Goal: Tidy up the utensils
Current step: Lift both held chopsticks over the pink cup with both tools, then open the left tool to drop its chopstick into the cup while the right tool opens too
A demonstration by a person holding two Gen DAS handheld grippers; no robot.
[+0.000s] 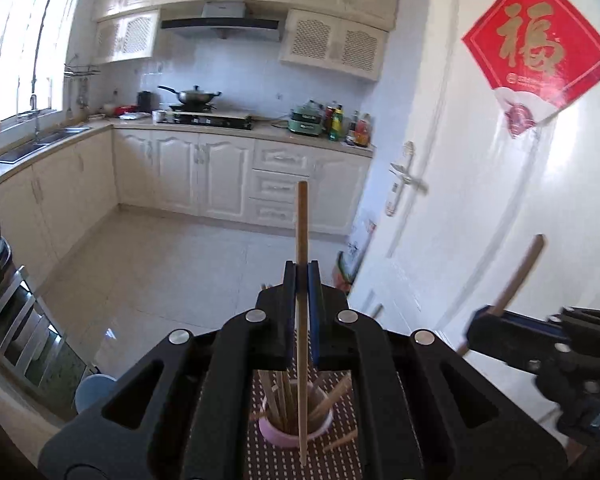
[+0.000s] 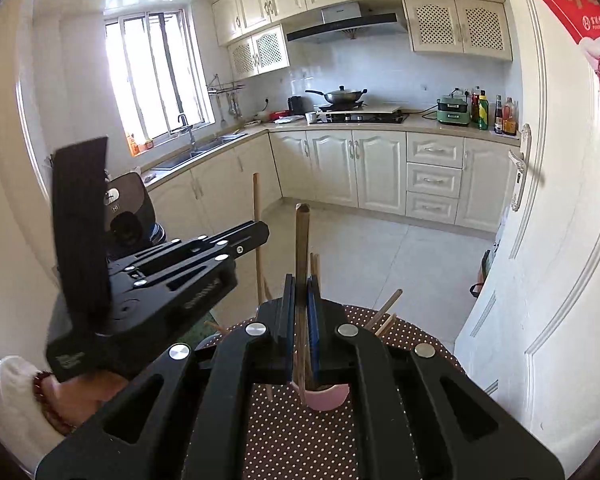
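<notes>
Each gripper lifts one chopstick above the pink cup.

On the left, the left gripper (image 1: 302,276) has its jaws pinched tight on a light wooden chopstick (image 1: 301,232) that stands nearly upright, its lower end hanging over the pink cup (image 1: 278,436) of chopsticks on the dotted brown tablecloth (image 2: 292,432). More loose chopsticks (image 1: 340,440) lie on the cloth beside the cup. On the right, the right gripper (image 2: 301,286) is clamped narrow on a darker chopstick (image 2: 302,236), also upright, with the cup just below it. A white door (image 2: 560,240) stands at far right.
</notes>
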